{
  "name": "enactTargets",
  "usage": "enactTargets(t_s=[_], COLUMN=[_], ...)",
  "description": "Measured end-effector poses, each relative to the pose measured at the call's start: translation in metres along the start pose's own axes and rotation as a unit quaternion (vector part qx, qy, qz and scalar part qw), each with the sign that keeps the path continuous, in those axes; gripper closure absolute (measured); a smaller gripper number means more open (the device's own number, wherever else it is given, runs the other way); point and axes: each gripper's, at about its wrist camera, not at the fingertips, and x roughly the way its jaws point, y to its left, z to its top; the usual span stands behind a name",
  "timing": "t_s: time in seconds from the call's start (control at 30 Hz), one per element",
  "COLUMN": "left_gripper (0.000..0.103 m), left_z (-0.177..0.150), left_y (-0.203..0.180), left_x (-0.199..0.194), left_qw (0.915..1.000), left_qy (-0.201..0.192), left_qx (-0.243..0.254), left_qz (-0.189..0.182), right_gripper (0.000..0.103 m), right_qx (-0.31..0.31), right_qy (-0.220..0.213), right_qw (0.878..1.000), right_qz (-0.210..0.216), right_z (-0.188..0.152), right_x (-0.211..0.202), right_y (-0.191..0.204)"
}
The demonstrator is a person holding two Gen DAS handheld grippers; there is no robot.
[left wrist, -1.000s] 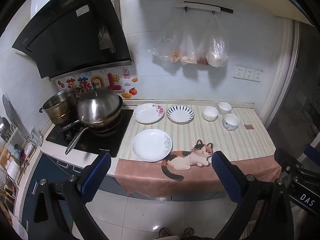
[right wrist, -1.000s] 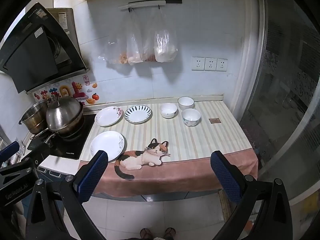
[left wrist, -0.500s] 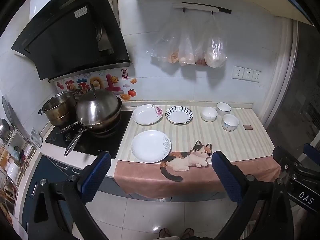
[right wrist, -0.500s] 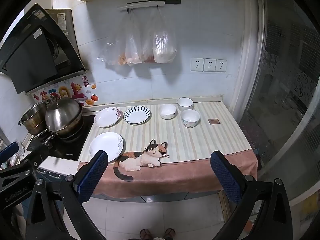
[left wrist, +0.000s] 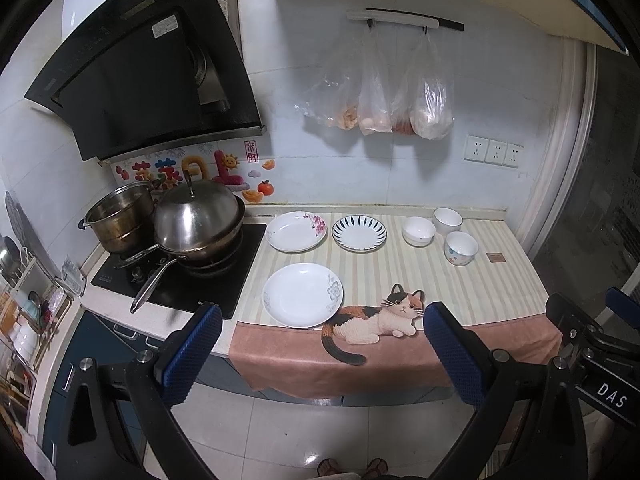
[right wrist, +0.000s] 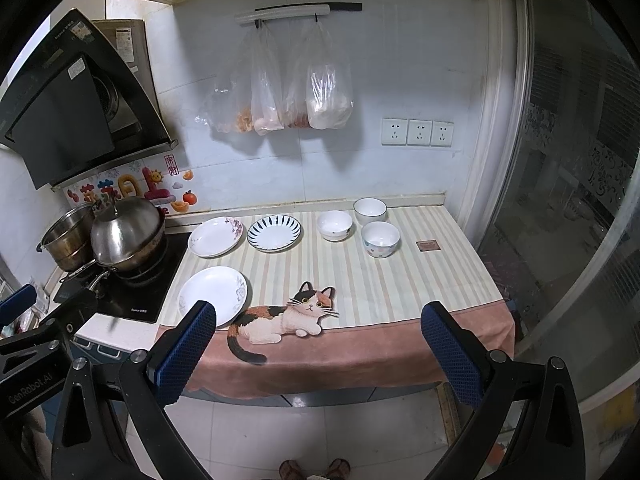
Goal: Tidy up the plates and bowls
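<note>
Three plates lie on the striped counter cloth: a white plate with a grey flower (left wrist: 302, 294) (right wrist: 212, 295) near the front, a pink-flowered plate (left wrist: 295, 231) (right wrist: 215, 237) and a blue-striped plate (left wrist: 359, 233) (right wrist: 273, 232) at the back. Three bowls stand to their right: a white bowl (left wrist: 418, 231) (right wrist: 334, 225), a second white bowl (left wrist: 447, 220) (right wrist: 369, 211) behind, and a patterned bowl (left wrist: 461, 248) (right wrist: 380, 239). My left gripper (left wrist: 318, 332) and right gripper (right wrist: 316, 330) are open and empty, held off the counter's front edge, well short of the dishes.
A lidded steel wok (left wrist: 198, 220) and a steel pot (left wrist: 120, 218) sit on the black hob (left wrist: 224, 280) at the left. Plastic bags (left wrist: 384, 92) hang on the wall. A small brown square (left wrist: 495, 257) lies at the counter's right. A glass door (right wrist: 580, 200) stands at the right.
Both views have shifted very slightly; the counter and dishes sit a touch closer. Nothing on the counter has moved and both grippers stay open.
</note>
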Motion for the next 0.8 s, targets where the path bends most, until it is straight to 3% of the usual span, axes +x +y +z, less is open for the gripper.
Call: enactTargets(t_s=[0.8], left_gripper=[0.000], left_z=[-0.002], left_y=[0.002], left_x=[-0.007], left_qw=[0.9999], left_qy=[-0.012], left_qx=[-0.002], left_qz=[-0.003], right_gripper=[0.000], right_qx=[0.001], right_qy=[-0.011], right_qw=[1.000], right_qz=[-0.006], right_z=[0.001], right_x=[-0.011], right_y=[-0.002])
